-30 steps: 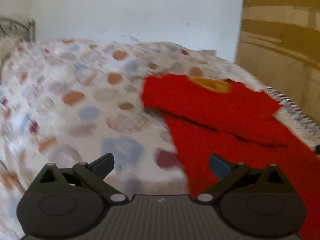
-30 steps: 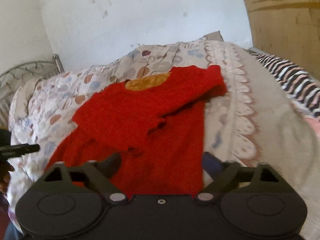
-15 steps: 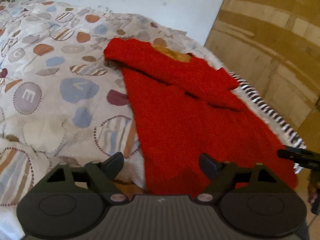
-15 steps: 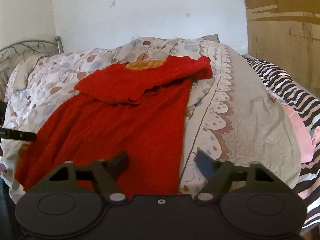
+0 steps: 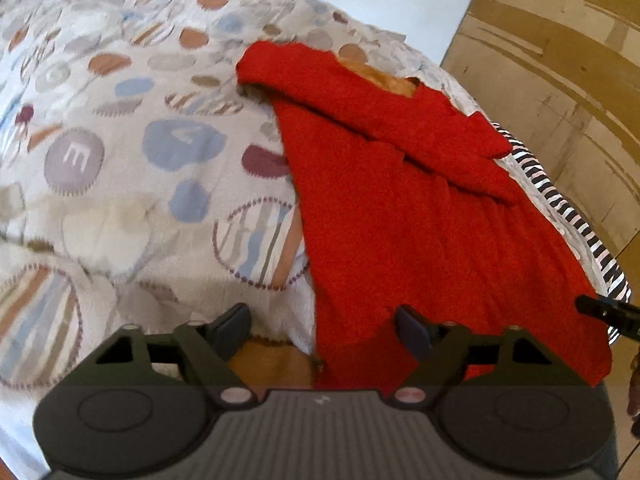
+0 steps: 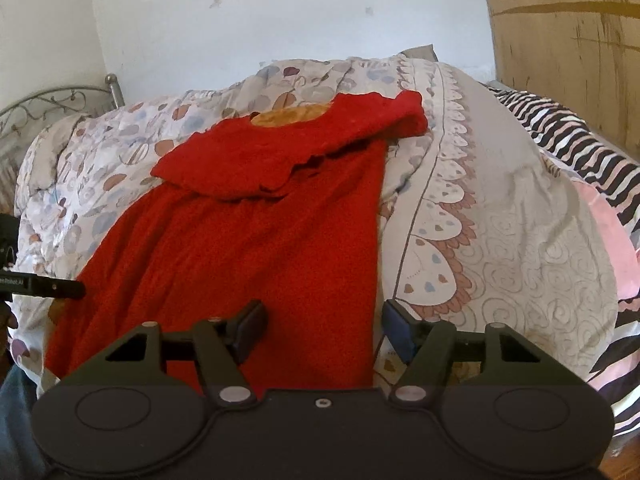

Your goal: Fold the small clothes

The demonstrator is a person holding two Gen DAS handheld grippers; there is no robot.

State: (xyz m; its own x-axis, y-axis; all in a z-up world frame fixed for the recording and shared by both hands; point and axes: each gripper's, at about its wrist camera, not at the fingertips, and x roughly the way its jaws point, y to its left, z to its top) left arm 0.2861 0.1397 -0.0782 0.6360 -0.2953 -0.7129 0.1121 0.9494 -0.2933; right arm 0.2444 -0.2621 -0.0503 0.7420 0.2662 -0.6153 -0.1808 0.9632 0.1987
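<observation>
One red knitted garment (image 5: 400, 208) with an orange neck lining lies lengthwise on the patterned quilt (image 5: 120, 152), sleeves folded across its chest. Two grippers hover at its hem: the left gripper (image 5: 324, 330) and the right gripper (image 6: 320, 326), both with jaws spread and holding nothing. The hem's near edge is hidden behind the grippers' bodies.

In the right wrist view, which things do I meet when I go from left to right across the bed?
Metal headboard → patterned quilt → red garment → scalloped quilt border → striped blanket.
</observation>
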